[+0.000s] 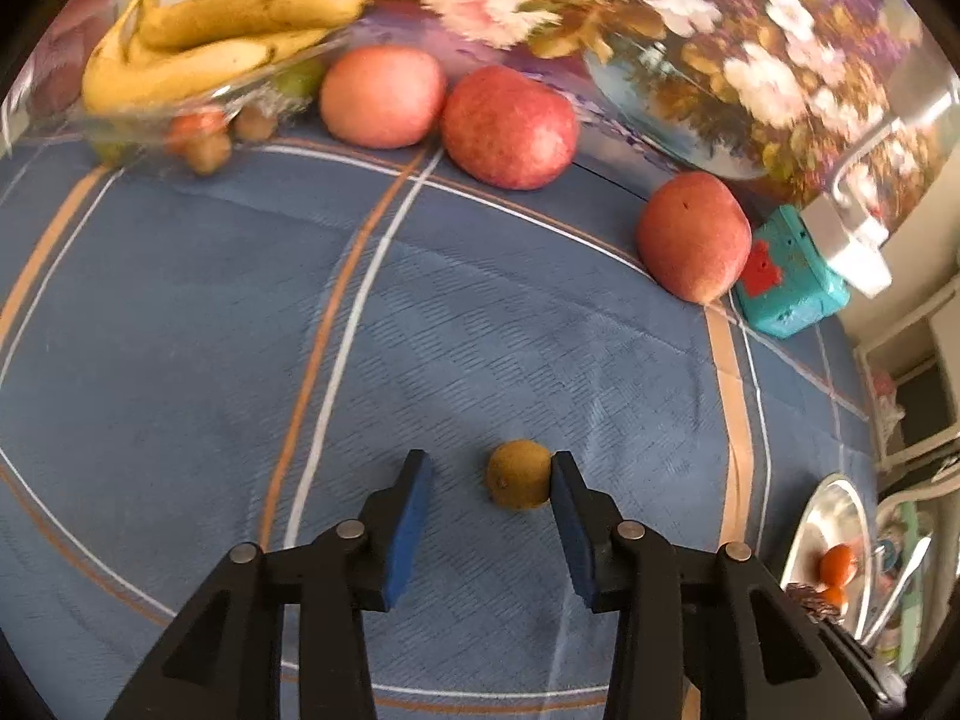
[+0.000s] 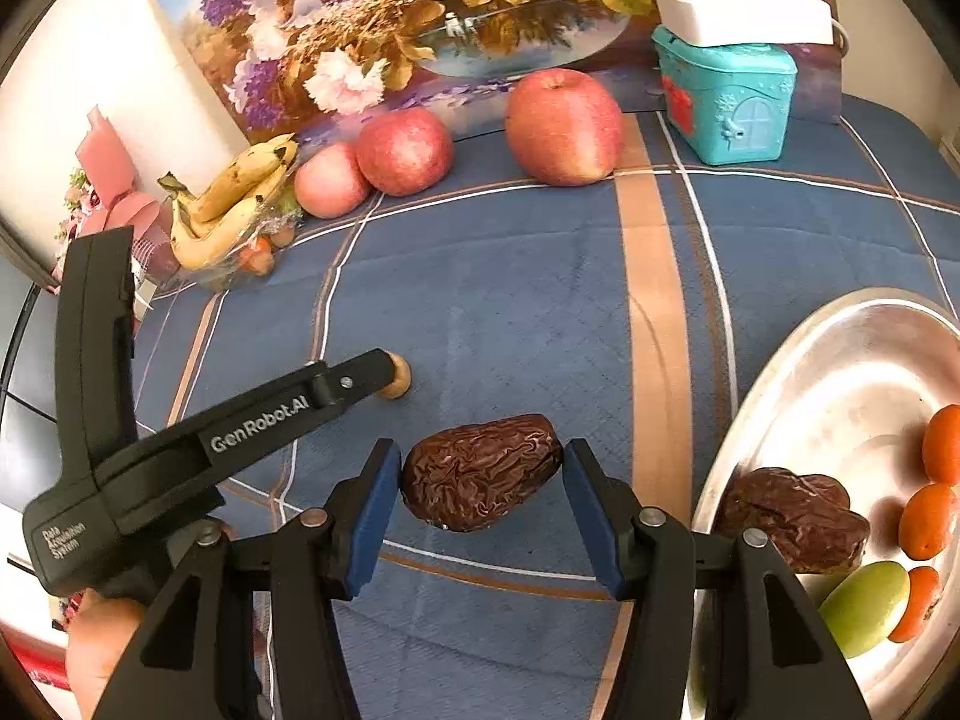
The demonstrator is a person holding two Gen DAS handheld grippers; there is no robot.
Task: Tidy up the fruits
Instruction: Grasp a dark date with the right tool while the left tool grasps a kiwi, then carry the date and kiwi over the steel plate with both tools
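Beside plate [image 2: 780,372] rim: right gripper [image 2: 480,483] clamps date [image 2: 480,471].

A: Any readable text?

B: Two spots, both on the black plastic left gripper [image 2: 393,373] as seen from the right wrist view. "GenRobot.AI" ran in white letters along its long arm.

A: And the second?

B: Small white print on the rear housing near the handle read "Data Acquisition System", tiny and partly blurred.

A: Left wrist view?

B: Nothing legible there. The teal plastic house-shaped box [image 2: 726,99] carried only moulded decoration, no lettering.
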